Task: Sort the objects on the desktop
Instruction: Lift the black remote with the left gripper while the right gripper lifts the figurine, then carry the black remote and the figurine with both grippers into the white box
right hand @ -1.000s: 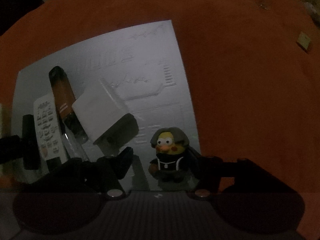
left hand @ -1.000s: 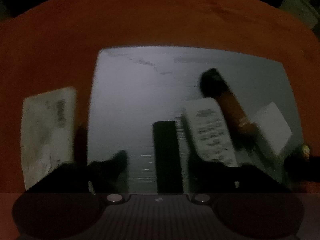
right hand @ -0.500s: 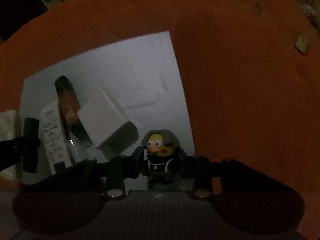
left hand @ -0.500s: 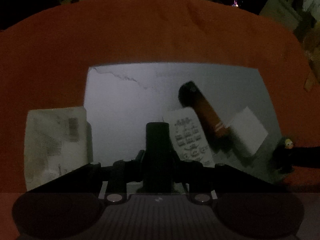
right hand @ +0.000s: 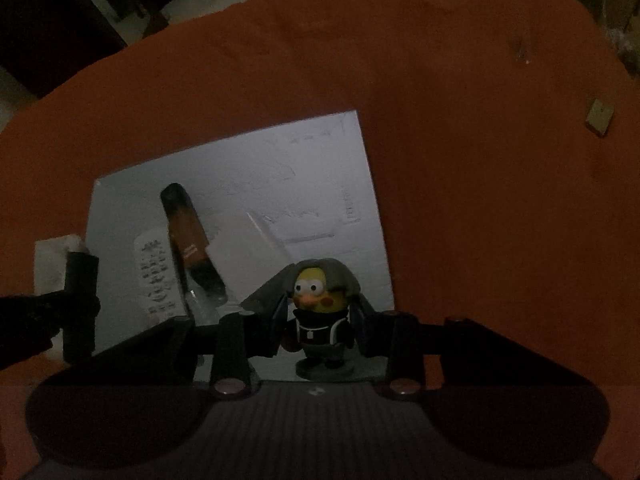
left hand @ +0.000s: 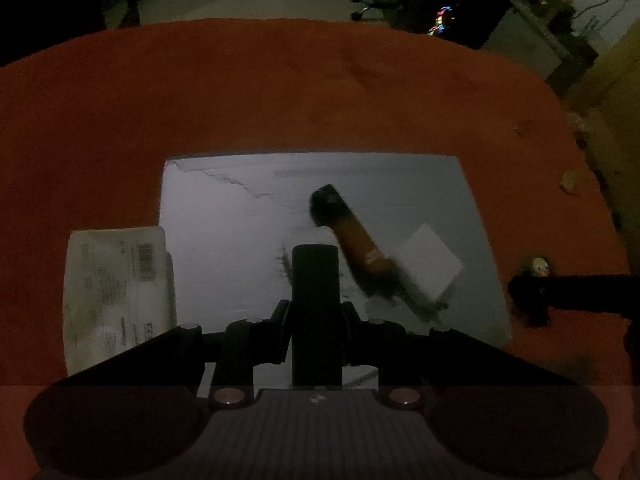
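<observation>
In the left wrist view, the left gripper (left hand: 316, 316) is clamped on a slim black bar (left hand: 316, 280), probably a small remote or power stick, though the dim light hides its face; it is gripped around its lower half and stands up out of the jaws, above the near part of the grey mat (left hand: 224, 216) that lies on the orange tablecloth (left hand: 280, 92); further back on the mat lie a brown tube with a black cap (left hand: 352, 236) and, touching its right side, a white box (left hand: 430, 264); a white printed packet (left hand: 116, 292) rests on the cloth just beside the mat's left edge; the bar looks rigid, light and smooth, so a hold across its narrow sides near the middle should keep it from swivelling.

In the right wrist view, the right gripper (right hand: 318, 320) is closed on a small yellow-faced figurine (right hand: 320, 308), its fingers pressing the torso from both sides, the round base hanging below at the mat's near right corner; a white remote control (right hand: 154, 272) lies on the mat to the left, against the brown tube; the figurine seems hard plastic, light and top-heavy, its hair and arms the delicate parts; the torso is the sound place to pinch, and it should be set down level on its base.
</observation>
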The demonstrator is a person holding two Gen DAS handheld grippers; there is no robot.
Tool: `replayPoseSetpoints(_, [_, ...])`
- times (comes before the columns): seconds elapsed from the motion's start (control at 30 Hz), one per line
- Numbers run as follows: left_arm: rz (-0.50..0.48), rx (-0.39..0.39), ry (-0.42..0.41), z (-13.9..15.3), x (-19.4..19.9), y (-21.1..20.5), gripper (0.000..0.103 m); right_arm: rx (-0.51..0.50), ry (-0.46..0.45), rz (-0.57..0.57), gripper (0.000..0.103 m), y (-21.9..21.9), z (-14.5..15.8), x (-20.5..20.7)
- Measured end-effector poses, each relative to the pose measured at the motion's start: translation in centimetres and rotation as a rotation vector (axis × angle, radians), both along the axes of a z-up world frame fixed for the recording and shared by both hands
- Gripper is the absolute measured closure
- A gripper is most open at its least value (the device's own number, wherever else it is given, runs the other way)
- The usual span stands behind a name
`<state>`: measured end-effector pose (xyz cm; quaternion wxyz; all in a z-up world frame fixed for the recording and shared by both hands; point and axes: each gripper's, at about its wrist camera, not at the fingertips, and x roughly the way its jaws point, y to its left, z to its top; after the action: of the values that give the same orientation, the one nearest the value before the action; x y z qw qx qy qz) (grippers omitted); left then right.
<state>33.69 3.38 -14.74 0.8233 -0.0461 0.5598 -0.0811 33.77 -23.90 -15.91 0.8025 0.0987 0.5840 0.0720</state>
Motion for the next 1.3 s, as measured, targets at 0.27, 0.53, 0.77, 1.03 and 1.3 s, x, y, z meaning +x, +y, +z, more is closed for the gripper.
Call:
replayPoseSetpoints(0.27, [-0.047, -0.026, -0.014, 1.9, -2.3, -0.8, 0.082, 0.015, -0.08, 0.006, 0.072, 1.3, 2.9, -3.4])
replayPoseSetpoints(0.53, [-0.081, -0.087, -0.03, 3.6, -4.1, -1.7, 0.082, 0.082, -0.093, 0.018, 0.072, 2.9, 2.9, -5.2])
replayPoseSetpoints(0.77, [-0.11, -0.094, -0.011, 3.9, -7.5, -1.5, 0.082, 0.13, -0.077, 0.102, 0.072, 2.9, 4.7, -9.7])
replayPoseSetpoints(1.03, [-0.14, -0.067, 0.073, 1.3, -12.7, -1.3, 0.082, 0.151, 0.013, 0.182, 0.072, 3.7, 3.3, -14.9])
replayPoseSetpoints(1.3, [-0.165, -0.08, 0.182, -1.7, -17.0, -1.7, 0.082, 0.141, 0.134, 0.243, 0.072, 4.9, 0.0, -19.3])
